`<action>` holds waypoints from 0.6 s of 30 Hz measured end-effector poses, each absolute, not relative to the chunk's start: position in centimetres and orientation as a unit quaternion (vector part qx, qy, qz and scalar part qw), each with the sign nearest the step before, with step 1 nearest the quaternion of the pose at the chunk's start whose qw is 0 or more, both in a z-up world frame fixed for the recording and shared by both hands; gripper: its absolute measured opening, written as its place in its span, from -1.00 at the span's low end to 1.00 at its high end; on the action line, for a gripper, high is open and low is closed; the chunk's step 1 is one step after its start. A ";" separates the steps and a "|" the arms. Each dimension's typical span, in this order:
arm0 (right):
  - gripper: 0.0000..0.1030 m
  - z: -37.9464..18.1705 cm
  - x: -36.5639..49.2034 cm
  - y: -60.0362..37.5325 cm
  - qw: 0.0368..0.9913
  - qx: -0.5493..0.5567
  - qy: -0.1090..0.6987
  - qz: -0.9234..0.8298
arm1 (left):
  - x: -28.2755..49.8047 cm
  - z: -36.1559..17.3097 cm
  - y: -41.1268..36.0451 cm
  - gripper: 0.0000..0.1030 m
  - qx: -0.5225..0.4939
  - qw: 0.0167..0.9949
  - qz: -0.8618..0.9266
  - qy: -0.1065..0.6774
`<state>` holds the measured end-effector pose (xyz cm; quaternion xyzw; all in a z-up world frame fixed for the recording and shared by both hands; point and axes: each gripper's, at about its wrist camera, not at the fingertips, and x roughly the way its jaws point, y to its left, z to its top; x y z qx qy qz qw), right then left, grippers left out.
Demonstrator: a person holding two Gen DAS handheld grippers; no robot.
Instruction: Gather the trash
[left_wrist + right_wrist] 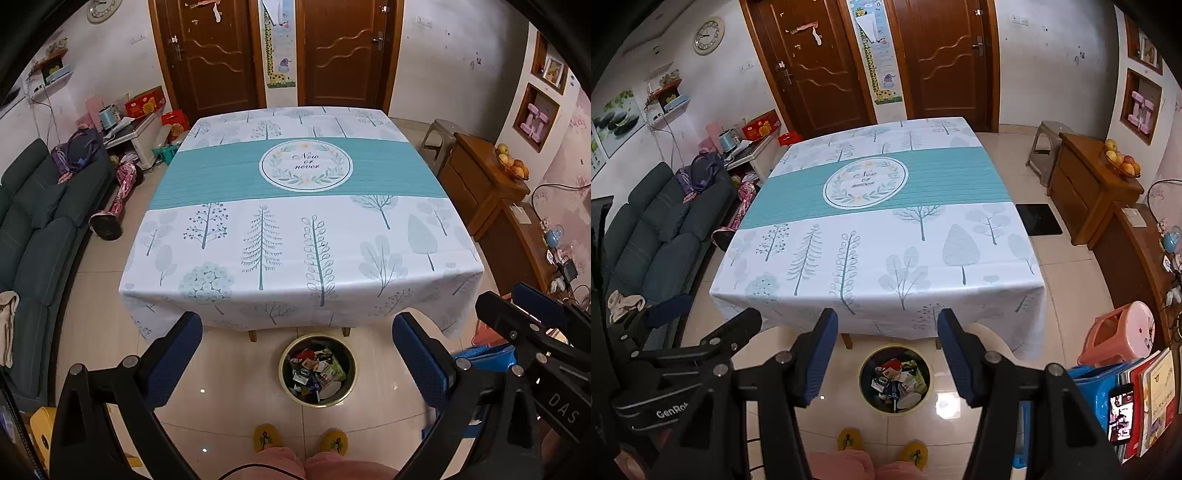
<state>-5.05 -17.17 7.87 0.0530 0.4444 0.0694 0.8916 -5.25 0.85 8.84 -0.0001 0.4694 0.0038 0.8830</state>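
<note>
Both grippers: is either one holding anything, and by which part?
Nothing is held. The left gripper and right gripper both stand open and empty above the round trash bin full of wrappers on the floor.

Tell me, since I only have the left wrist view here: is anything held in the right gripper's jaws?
Observer: No. The right wrist view shows the right gripper with its jaws apart and nothing between them.
Operator: Any trash on the floor to the right of the table?
Observer: None that I can see. Only a black mat lies there, beside the wooden cabinet.
Operator: Anything nearer the gripper on that side?
Observer: A phone with a lit screen, propped among upright books.
</note>
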 end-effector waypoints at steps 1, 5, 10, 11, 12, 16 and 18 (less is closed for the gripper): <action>0.09 7.9 -5.1 -17.2 0.892 0.053 0.444 0.069 | -5.3 8.9 0.8 0.98 0.000 0.884 0.004 0.468; 0.09 8.0 -4.9 -17.4 0.893 0.052 0.441 0.071 | -5.3 8.9 0.7 0.98 -0.001 0.885 0.006 0.465; 0.09 8.0 -4.9 -17.4 0.893 0.053 0.441 0.071 | -5.1 8.8 0.7 0.98 0.000 0.886 0.008 0.464; 0.09 8.0 -4.8 -17.5 0.893 0.053 0.441 0.072 | -5.1 8.9 0.7 0.98 0.000 0.886 0.008 0.464; 0.09 8.0 -4.7 -17.5 0.893 0.053 0.441 0.072 | -5.1 8.9 0.7 0.98 0.000 0.886 0.008 0.464; 0.09 8.0 -4.7 -17.5 0.893 0.051 0.441 0.073 | -5.1 9.0 0.8 0.98 0.002 0.886 0.012 0.463; 0.09 8.1 -4.6 -17.5 0.893 0.050 0.441 0.075 | -5.1 9.0 0.9 0.98 0.001 0.886 0.015 0.464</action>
